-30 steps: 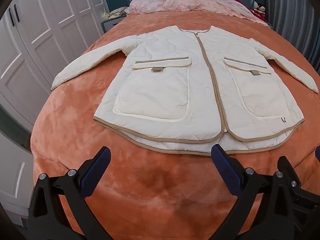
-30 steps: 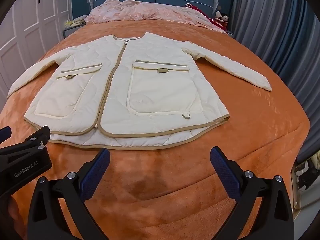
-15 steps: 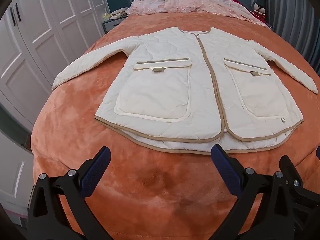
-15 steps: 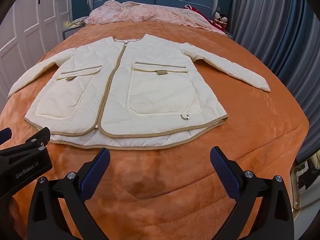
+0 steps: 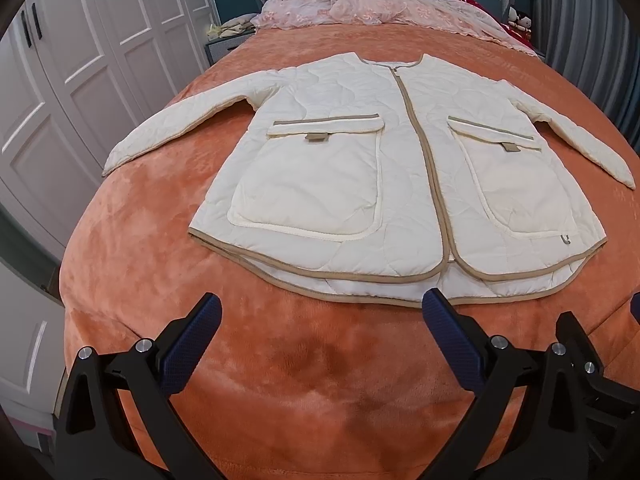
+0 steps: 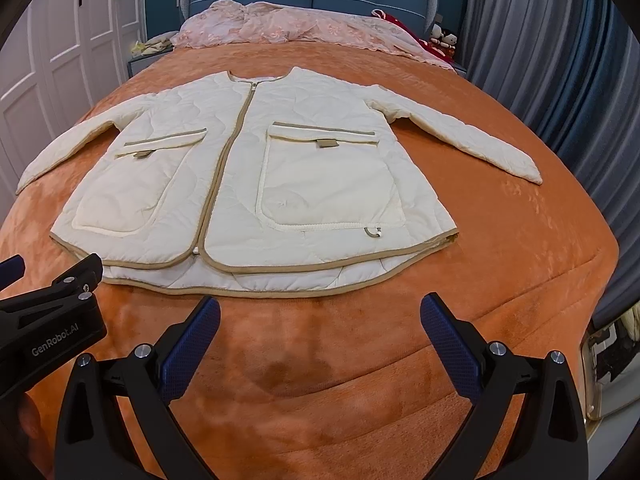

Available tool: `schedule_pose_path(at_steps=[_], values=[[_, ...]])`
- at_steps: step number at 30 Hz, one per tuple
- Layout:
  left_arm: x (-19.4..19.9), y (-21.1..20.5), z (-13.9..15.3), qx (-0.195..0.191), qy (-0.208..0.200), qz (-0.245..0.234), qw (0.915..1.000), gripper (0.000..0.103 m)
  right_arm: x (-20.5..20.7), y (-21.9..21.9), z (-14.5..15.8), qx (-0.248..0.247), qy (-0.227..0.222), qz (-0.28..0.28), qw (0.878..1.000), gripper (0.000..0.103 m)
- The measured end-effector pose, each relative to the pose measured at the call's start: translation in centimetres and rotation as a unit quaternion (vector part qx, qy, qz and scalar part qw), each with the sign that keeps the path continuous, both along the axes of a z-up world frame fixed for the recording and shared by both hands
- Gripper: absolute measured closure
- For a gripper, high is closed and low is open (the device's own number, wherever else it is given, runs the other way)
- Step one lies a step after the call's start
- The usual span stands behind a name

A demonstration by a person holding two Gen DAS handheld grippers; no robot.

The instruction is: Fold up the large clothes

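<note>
Left wrist view: quilted jacket (image 5: 400,184) lies flat mid-bed (image 5: 120,272), hem nearest, long axis running away from me. I hold left tongs (image 5: 320,334) and right tongs (image 6: 320,334) spread, empty, equally short of the hem.

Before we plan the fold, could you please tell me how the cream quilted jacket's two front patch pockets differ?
The pocket left of the zip has no ring at its bottom edge; the pocket right of the zip carries a small metal ring by its lower corner. Both are cream, lie flat, and have a flap with a tan tab.
</note>
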State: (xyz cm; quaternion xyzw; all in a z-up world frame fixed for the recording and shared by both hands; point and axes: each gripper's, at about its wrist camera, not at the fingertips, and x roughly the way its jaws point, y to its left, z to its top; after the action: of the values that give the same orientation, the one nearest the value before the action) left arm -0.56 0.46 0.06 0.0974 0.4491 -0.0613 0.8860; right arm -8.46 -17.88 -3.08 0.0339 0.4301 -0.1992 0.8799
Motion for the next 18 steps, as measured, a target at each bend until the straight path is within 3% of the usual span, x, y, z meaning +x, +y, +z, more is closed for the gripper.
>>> schedule_pose_path(at_steps=[18], values=[[0.37,0.40,-0.80,0.001,0.008,0.006,0.9999,0.005,0.07,0.14,-0.21,0.002,0.003,0.000,1.000,0.005]])
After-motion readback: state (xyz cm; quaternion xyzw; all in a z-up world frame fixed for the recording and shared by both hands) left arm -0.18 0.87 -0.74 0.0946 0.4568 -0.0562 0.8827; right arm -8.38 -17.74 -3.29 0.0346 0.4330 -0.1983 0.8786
